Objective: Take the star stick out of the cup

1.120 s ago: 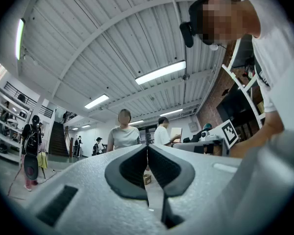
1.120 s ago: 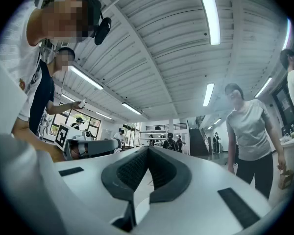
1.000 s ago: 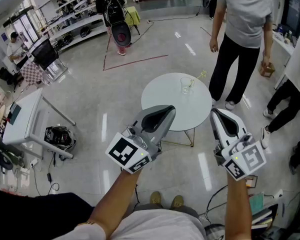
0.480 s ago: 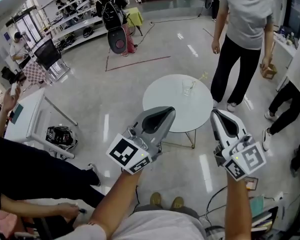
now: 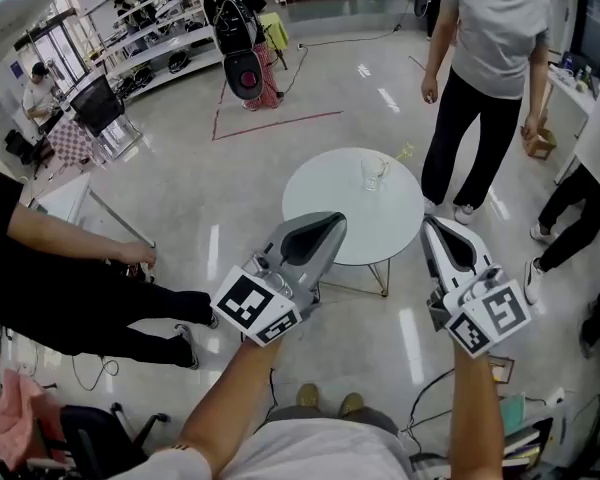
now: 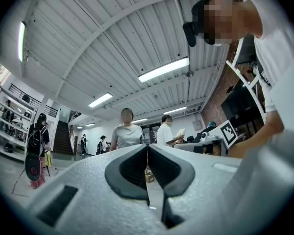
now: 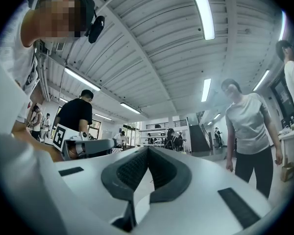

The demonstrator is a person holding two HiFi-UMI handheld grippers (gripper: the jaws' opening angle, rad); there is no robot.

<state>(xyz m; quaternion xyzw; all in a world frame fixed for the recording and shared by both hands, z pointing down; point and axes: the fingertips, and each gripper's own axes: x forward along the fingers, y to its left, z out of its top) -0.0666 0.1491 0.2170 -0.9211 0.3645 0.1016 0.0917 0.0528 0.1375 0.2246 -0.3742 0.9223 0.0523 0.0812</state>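
Both closed and empty, the left gripper (image 5: pixel 323 224) and right gripper (image 5: pixel 435 227) are hanging short of the round table (image 5: pixel 315 200), where the star stick (image 5: pixel 400 154) is leaning in the glass cup (image 5: pixel 373 174) near the far edge, so a sideways tug is probably risking toppling that cup.

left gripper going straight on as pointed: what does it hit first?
Likely nothing close. The left gripper looks aimed level, above the round table; its view shows open room up to the person in grey. Depth unclear.

A round white table (image 5: pixel 325 193) stands just beyond the left gripper (image 5: pixel 325 224) and right gripper (image 5: pixel 433 228) on a glossy grey floor (image 5: pixel 180 198); shelves (image 5: pixel 150 38) stand far off to their left, strip lights (image 6: pixel 164 69) overhead.
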